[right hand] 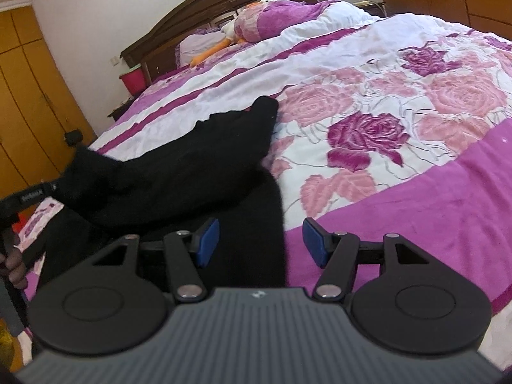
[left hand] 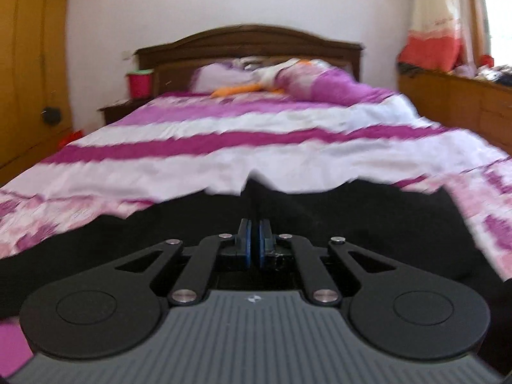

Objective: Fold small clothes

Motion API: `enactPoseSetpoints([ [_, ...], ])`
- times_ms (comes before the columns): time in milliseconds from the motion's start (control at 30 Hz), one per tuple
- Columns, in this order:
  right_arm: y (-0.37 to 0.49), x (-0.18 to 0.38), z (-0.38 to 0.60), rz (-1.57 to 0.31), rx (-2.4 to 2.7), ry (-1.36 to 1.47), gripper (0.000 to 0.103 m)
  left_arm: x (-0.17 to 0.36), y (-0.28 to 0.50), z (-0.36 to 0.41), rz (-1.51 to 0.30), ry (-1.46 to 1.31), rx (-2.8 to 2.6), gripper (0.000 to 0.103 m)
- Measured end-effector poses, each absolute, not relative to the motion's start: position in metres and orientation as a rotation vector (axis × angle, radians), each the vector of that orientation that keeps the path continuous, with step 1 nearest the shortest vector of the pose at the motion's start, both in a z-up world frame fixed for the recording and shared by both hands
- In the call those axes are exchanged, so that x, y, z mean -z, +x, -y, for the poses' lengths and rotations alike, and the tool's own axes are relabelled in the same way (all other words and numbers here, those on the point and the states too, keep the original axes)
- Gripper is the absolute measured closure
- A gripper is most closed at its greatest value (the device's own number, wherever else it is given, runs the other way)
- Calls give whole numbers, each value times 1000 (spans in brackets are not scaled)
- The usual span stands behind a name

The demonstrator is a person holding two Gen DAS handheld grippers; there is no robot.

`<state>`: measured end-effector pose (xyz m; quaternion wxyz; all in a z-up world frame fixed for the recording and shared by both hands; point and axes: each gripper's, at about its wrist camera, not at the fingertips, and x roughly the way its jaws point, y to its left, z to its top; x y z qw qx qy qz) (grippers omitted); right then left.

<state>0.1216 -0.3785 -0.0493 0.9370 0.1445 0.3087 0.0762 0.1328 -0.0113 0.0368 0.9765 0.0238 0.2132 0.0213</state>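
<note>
A black garment [left hand: 352, 214] lies on the pink and white floral bedspread [left hand: 224, 160] near the foot of the bed. My left gripper [left hand: 255, 224] has its blue pads closed together right over the black cloth; whether cloth is pinched between them I cannot tell. In the right wrist view the black garment [right hand: 208, 166] stretches from the left edge toward the bed's middle, lifted at the left where the left gripper [right hand: 28, 198] shows. My right gripper [right hand: 260, 240] is open, its left pad over the cloth's near edge, its right pad over the bedspread [right hand: 400, 128].
A dark wooden headboard [left hand: 249, 41], pillows and an orange and white plush toy [left hand: 243, 88] are at the far end. A red bin [left hand: 139, 83] stands on a nightstand at the left. Wooden wardrobes [left hand: 28, 64] line the left, low cabinets [left hand: 464, 105] the right.
</note>
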Motion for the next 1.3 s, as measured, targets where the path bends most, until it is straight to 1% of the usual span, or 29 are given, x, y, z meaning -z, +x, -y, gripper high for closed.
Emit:
enactPoseSetpoints([
  [200, 129, 47, 366, -652, -165, 234, 42, -10, 127, -19, -514, 16, -73, 96],
  [367, 143, 37, 360, -643, -160, 173, 42, -9, 126, -28, -511, -25, -42, 96],
  [433, 150, 32, 359, -635, -152, 162, 42, -9, 132, -31, -534, -72, -28, 93],
  [467, 154, 31, 360, -631, -150, 161, 42, -9, 137, -34, -559, -106, -25, 87],
  [500, 159, 29, 360, -626, -146, 162, 42, -9, 142, -34, -576, -129, -22, 78],
  [533, 163, 28, 361, -624, -143, 163, 42, -8, 147, -34, -593, -155, -11, 73],
  [600, 170, 25, 362, -615, -140, 170, 42, -8, 153, -34, -599, -178, 6, 55],
  [633, 174, 24, 363, -609, -137, 172, 42, -8, 157, -34, -599, -181, 16, 52],
  [667, 178, 24, 364, -605, -132, 174, 42, -8, 160, -32, -600, -176, 26, 49],
  [800, 193, 25, 366, -609, -107, 195, 42, 0, 179, -26, -627, -142, 8, 47],
  [933, 197, 38, 361, -632, -123, 220, 42, 13, 198, -21, -670, -174, -7, 45],
  [1033, 193, 48, 355, -623, -98, 212, 42, 14, 203, -14, -654, -164, 24, 47],
  [1067, 190, 49, 354, -615, -92, 211, 42, 14, 204, -13, -651, -165, 37, 62],
  [1100, 186, 51, 353, -606, -88, 213, 42, 13, 206, -12, -653, -165, 51, 90],
  [1133, 181, 52, 352, -597, -88, 216, 42, 11, 207, -10, -658, -162, 67, 92],
  [1200, 175, 53, 349, -590, -96, 203, 42, 2, 207, -8, -632, -159, 66, 94],
  [1300, 168, 54, 344, -571, -93, 128, 42, -24, 201, -15, -541, -200, 62, 94],
])
